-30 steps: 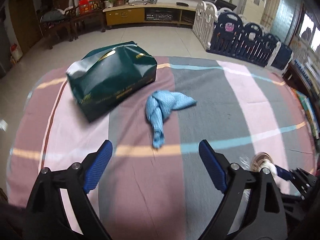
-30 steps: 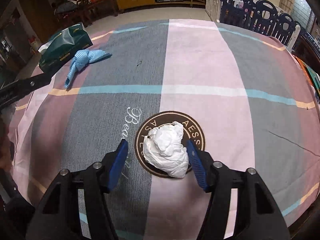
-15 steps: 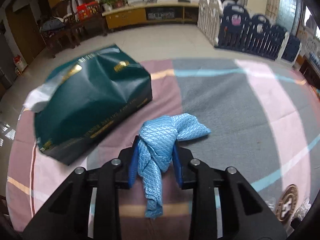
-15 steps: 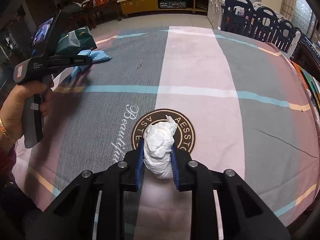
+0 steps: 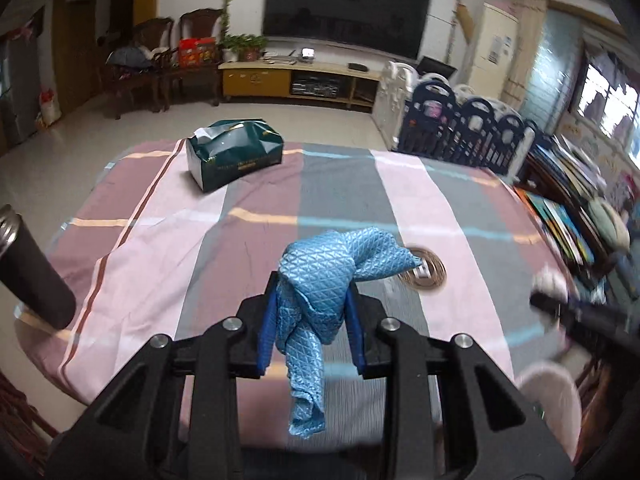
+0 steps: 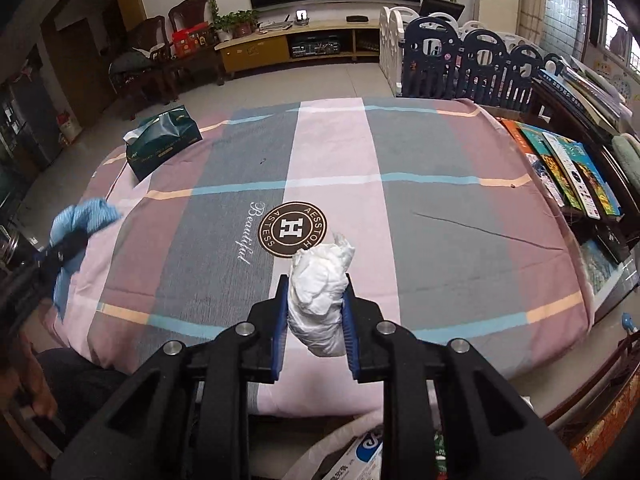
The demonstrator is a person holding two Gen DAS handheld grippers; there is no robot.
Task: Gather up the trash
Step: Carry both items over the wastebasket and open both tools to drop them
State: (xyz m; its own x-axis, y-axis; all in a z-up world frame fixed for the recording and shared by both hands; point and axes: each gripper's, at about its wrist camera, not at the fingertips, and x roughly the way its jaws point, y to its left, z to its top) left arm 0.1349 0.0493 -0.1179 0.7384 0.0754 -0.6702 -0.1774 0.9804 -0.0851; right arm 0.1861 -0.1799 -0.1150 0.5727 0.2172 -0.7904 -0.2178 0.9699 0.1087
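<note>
Gripping a crumpled white tissue (image 6: 320,300), right gripper (image 6: 314,316) angled down above the surface's (image 6: 440,240) near edge; left gripper (image 5: 310,320) clamping blue cloth (image 5: 320,280). Legible: "Beautiful" (image 6: 248,232).

In the left wrist view the right gripper (image 5: 560,308) is smeared by motion blur at the right edge, so its load is only a pale blob. A dark cylindrical flask with a metal rim (image 5: 28,268) is cut off by the left edge. In the right wrist view the left gripper (image 6: 60,256) and its crumpled blue quilted cloth (image 6: 82,216) are blurred.
</note>
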